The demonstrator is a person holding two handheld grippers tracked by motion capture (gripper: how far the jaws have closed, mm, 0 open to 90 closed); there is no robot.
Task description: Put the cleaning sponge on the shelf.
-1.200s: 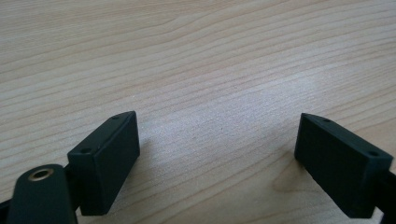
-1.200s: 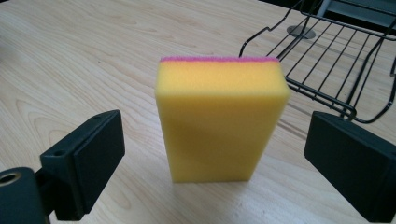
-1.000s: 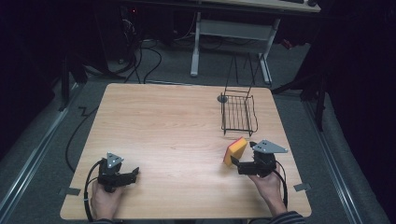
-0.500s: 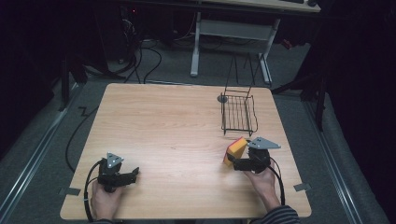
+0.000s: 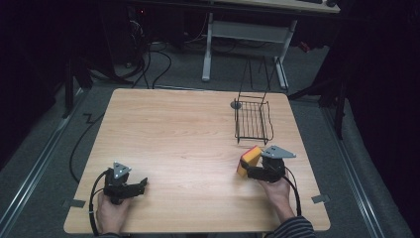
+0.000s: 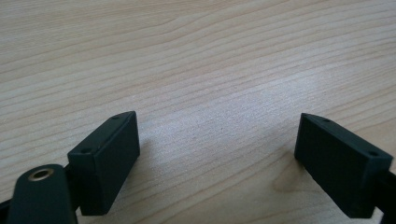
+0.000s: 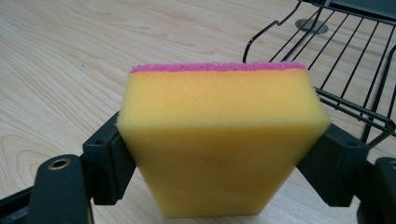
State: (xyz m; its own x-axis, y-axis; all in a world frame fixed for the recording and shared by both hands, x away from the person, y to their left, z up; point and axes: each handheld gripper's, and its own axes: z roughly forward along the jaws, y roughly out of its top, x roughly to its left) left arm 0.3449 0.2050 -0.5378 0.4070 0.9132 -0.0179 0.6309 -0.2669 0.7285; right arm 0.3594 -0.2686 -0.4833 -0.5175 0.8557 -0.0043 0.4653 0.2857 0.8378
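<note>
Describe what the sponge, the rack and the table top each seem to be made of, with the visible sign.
Sponge: soft yellow foam with a thin pink scouring layer; porous, and squeezed in where the right gripper pinches it.
Rack: thin black wire, probably coated metal; open bars.
Table top: pale wood grain, matte, possibly laminate.

you have a yellow foam sponge block with a thin pink scouring layer [image 7: 219,135] caught between your right gripper [image 5: 253,172]'s black jaws, which have just been closing on it. its sides are pinched inward where the pads press, so the block narrows toward its near end. the pink layer runs along its far edge. seen from the high view, the sponge [image 5: 248,159] sits tilted at the table's right side, just in front of the black wire rack [image 5: 252,121].
</note>
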